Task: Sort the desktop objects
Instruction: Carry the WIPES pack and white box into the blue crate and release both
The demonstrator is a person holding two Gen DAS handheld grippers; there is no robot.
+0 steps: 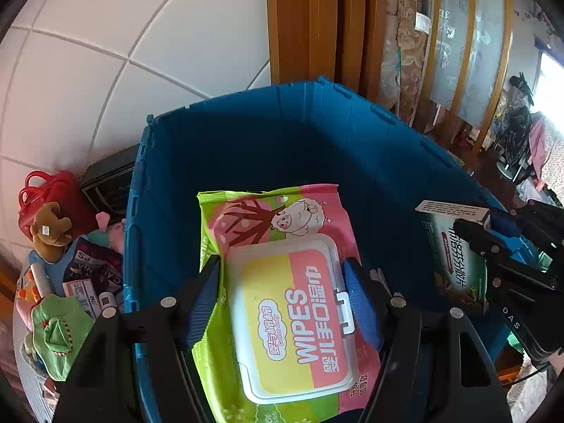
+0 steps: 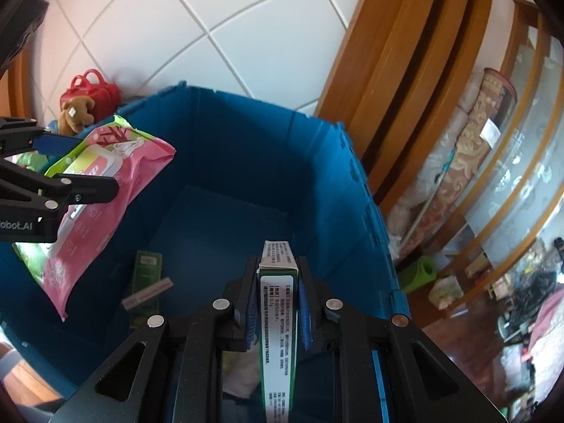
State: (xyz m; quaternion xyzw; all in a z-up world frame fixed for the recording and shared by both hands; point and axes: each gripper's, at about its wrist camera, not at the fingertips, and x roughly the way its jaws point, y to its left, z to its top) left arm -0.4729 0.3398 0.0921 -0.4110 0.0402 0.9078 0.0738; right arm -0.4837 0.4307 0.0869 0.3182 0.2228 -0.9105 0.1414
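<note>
A pink, green and yellow pack of wet wipes (image 1: 282, 303) hangs over the open blue crate (image 1: 246, 148), with my left gripper (image 1: 282, 275) shut on its sides. The same wipes pack (image 2: 105, 190) shows at the left of the right wrist view, held above the crate's left wall. My right gripper (image 2: 276, 299) is shut on a thin green-and-white box (image 2: 278, 303), held on edge over the crate (image 2: 317, 162). That green-and-white box (image 1: 454, 250) and the right gripper (image 1: 493, 250) appear at the right of the left wrist view. A small dark green box (image 2: 146, 282) lies on the crate floor.
Left of the crate lie a red handbag (image 1: 53, 194), a brown teddy bear (image 1: 51, 232), a green cloth toy (image 1: 58, 331) and other small items. A white tiled wall (image 1: 123, 53) stands behind. A wooden door frame (image 2: 398, 81) and glass cabinet (image 2: 521, 176) are at the right.
</note>
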